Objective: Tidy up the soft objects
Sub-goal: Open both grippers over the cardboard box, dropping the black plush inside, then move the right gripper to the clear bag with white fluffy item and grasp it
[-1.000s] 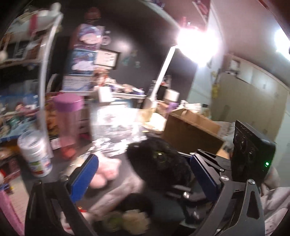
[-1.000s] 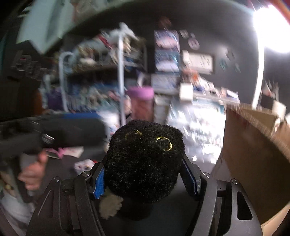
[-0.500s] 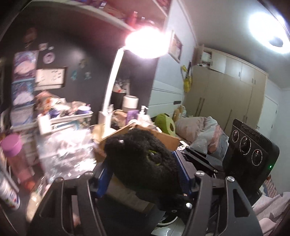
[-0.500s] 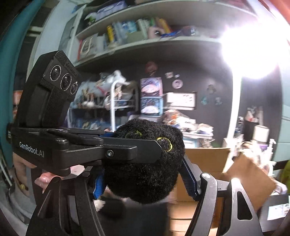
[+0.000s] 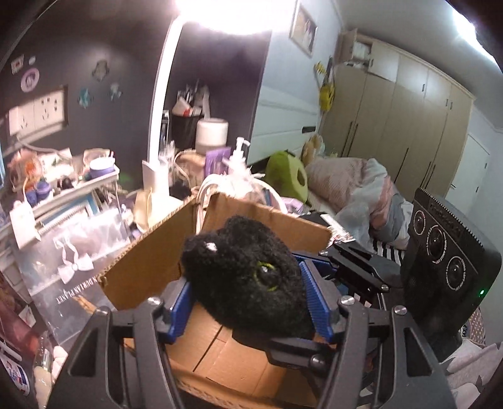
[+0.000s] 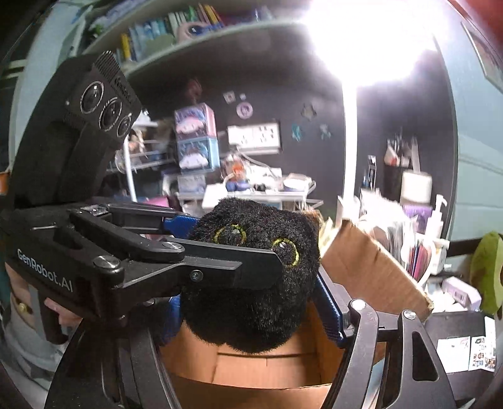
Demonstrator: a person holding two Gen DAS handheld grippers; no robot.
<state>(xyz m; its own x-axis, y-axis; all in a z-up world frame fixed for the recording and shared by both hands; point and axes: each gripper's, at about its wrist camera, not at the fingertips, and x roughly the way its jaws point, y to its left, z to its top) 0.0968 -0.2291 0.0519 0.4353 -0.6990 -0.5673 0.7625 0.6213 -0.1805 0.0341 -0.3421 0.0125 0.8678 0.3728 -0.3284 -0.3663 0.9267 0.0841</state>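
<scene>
A lived-in bedroom: rumpled bed (image 5: pixel 361 185), tall wardrobes (image 5: pixel 405 103), cluttered desk shelf (image 6: pixel 251 195) beneath a bookshelf (image 6: pixel 176 28).

Fluffy black plush toy (image 5: pixel 251 277) with yellow-ringed eyes above open cardboard box (image 5: pixel 151 261).

Blown-out desk lamp (image 6: pixel 371 37) glare overhead (fisheye-bent edges), dim dark wall, mild blur.

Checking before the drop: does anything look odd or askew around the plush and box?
Nothing is damaged or spilled. The one oddity: both grippers clamp the same black plush above the open cardboard box, the right gripper's jaws opening.
</scene>
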